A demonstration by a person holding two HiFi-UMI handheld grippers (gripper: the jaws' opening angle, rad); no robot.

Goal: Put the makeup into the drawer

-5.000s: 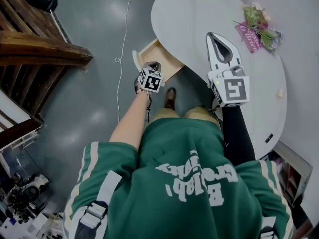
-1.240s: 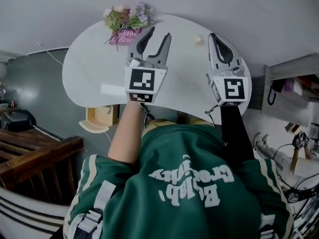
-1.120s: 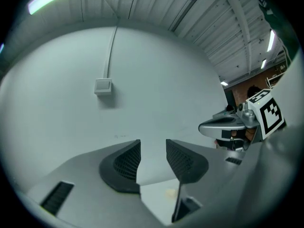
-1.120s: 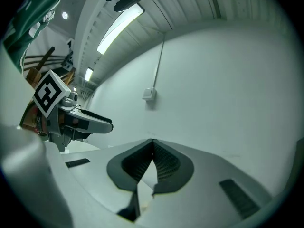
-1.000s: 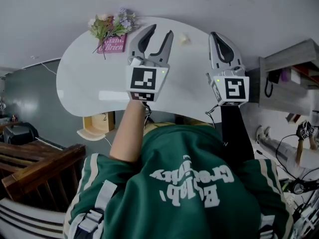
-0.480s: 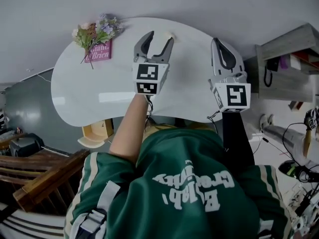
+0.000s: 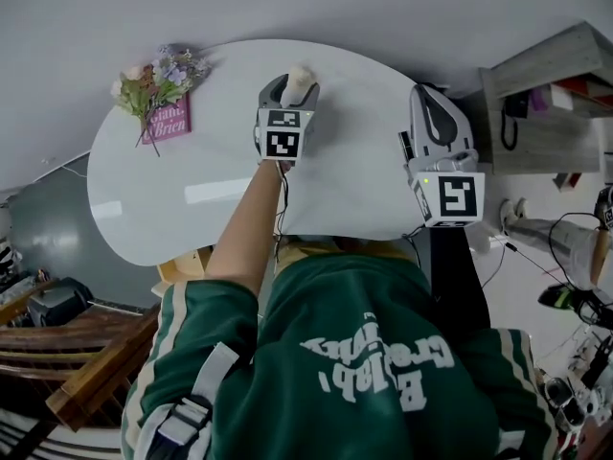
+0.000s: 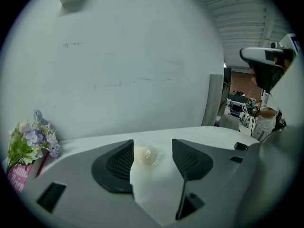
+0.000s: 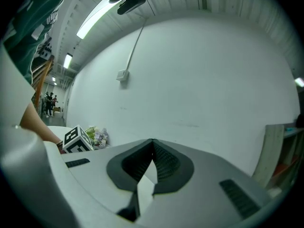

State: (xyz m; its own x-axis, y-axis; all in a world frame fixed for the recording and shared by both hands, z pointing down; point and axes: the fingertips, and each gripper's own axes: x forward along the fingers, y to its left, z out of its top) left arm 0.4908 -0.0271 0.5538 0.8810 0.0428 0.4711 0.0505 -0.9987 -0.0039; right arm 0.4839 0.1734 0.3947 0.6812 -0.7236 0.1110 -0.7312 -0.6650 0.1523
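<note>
Closing in on the makeup [image 8: 144, 156] is as far as I have got. It sits on the white worktop [image 7: 192, 161] toward the far edge, a small pale rounded thing, and nothing has been carried to the drawer [image 7: 182, 264] yet. My left claw [image 8: 152, 145] has just been opening and now stands spread wide, with the makeup between its two jaws. The pads do not seem to press on it, so I judge the grasp has not been made. My right claw [image 9: 152, 140] is pressed together on nothing and hovers well to the right over the worktop's near edge. Left to do, as I read it: pinch the makeup, lift it, bring it to the drawer and let go.

Only a sliver of pale wood shows of the drawer, under the worktop's near left edge beside my arm. I cannot tell how far out it stands or what is inside. The makeup is blurred, perhaps in clear wrapping; what kind it is I cannot make out.
</note>
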